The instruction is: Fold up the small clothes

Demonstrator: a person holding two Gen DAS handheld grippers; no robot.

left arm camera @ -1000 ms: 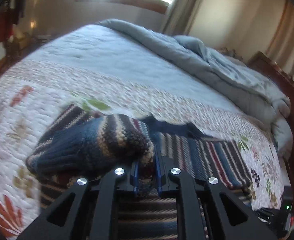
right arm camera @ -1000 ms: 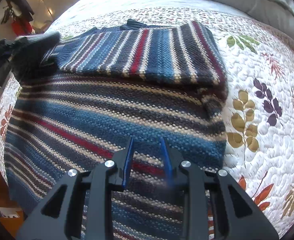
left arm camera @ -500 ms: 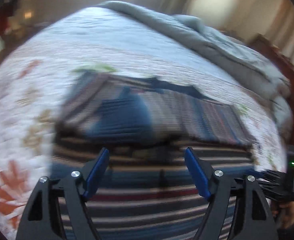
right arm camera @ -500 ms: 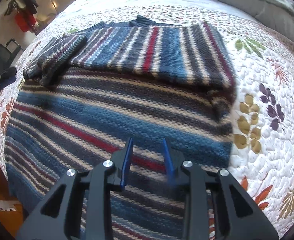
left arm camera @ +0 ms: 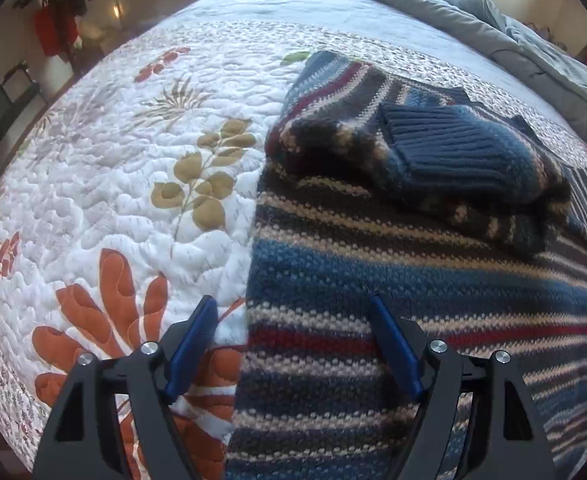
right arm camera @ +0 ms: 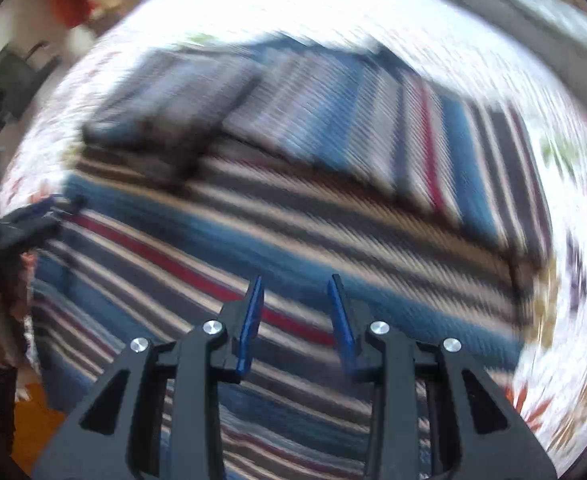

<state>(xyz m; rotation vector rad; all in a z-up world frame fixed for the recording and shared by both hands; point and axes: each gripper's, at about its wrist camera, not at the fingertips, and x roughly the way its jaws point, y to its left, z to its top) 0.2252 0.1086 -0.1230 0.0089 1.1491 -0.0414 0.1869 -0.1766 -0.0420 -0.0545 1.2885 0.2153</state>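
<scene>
We see the striped sweater (left arm camera: 393, 280) lying flat on the quilted bed (left arm camera: 113, 168), with both sleeves now folded across its chest. A second ago our left claw (left arm camera: 293, 340) was pinched on the left sleeve (left arm camera: 433, 152), carrying it inward; that sleeve now rests on the upper body of the sweater, cuff pointing toward the middle, and the left claw has let go. Its jaws stand wide apart with nothing between them, hovering above the sweater's left edge where knit meets quilt.

Our right claw (right arm camera: 295, 320) hangs over the lower body of the sweater (right arm camera: 293, 240); its jaws have just been opening a little and stand partly apart, with no cloth between them. The right view is heavily smeared, so finer detail there is lost.

We judge the sleeve stage finished. What remains, we think, is taking the hem or the side edges and doubling the body over. The left sleeve sits a bit bunched, which may leave a lump.
</scene>
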